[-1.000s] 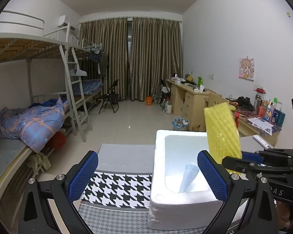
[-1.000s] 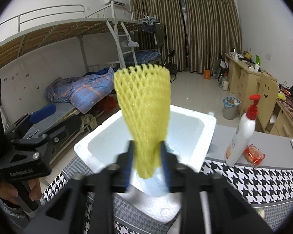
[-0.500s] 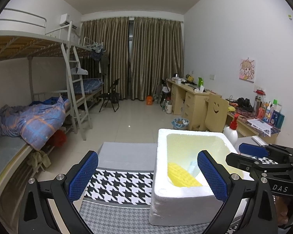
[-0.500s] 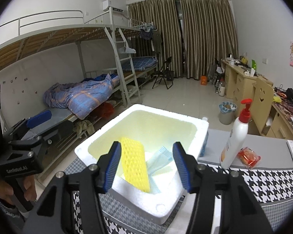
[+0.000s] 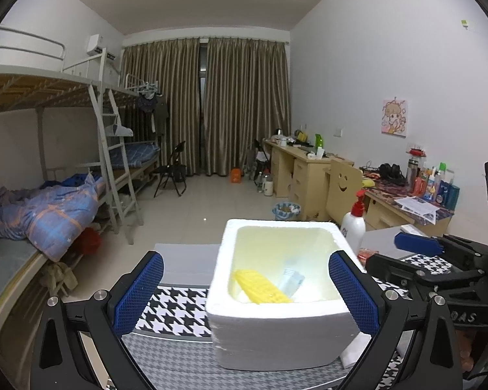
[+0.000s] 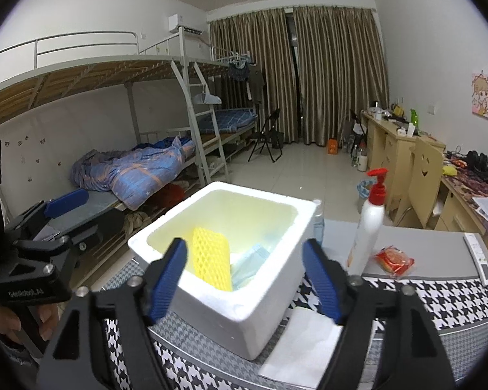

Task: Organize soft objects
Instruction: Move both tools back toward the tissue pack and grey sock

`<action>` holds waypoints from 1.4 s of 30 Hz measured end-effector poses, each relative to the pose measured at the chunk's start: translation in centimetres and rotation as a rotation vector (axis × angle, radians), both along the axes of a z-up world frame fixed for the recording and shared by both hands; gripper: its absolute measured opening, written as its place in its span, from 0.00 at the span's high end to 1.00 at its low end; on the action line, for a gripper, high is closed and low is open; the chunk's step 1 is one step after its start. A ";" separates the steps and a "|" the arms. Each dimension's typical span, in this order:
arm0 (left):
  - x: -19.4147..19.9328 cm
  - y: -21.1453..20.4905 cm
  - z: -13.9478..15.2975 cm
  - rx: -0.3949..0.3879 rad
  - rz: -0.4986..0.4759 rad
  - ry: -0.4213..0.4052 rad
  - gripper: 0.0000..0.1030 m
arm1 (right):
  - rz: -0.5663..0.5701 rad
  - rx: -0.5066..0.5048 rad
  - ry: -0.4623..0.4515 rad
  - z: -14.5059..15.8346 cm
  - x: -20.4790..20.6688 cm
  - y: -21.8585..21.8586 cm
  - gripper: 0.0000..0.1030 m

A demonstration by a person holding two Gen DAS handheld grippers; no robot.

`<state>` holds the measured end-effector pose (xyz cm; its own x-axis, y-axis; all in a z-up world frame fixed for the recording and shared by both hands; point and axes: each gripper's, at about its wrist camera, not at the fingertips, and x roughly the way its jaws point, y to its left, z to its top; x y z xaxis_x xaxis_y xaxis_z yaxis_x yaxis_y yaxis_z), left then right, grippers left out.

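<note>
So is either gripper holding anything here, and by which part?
Nothing. Left gripper and right gripper are both open; the yellow foam net lies in the foam box.

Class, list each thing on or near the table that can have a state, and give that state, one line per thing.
Left gripper: open, holding nothing.
Right gripper: open, holding nothing.
Foam box: lidless, upright.
Yellow foam net sleeve: inside the box, leaning on its wall.
Blue face mask: inside the box.
Pump bottle: upright.
White folded cloth: flat on the table beside the box.

Dim ceiling light, fisheye edges (vignetted)
</note>
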<state>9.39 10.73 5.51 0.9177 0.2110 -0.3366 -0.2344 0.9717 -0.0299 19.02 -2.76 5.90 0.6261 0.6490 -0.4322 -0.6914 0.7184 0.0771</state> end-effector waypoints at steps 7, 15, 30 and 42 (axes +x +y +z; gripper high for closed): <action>0.1 -2.0 0.5 0.014 -0.016 -0.012 0.01 | -0.016 0.016 -0.025 0.4 -0.3 -2.0 0.19; 0.3 -4.0 0.8 0.015 -0.049 -0.017 0.01 | -0.043 0.026 -0.030 0.1 -0.4 -4.2 0.19; 1.3 -8.1 1.3 0.019 -0.159 -0.028 0.01 | -0.143 0.052 -0.047 -0.1 -1.1 -9.3 0.19; 1.6 -9.8 0.8 0.024 -0.200 -0.009 0.01 | -0.192 0.064 -0.041 -0.5 -1.3 -12.1 0.19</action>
<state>11.04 0.97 6.35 0.9452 0.0321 -0.3250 -0.0367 0.9993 -0.0079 17.71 -14.87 5.38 0.7577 0.5411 -0.3649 -0.5453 0.8320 0.1016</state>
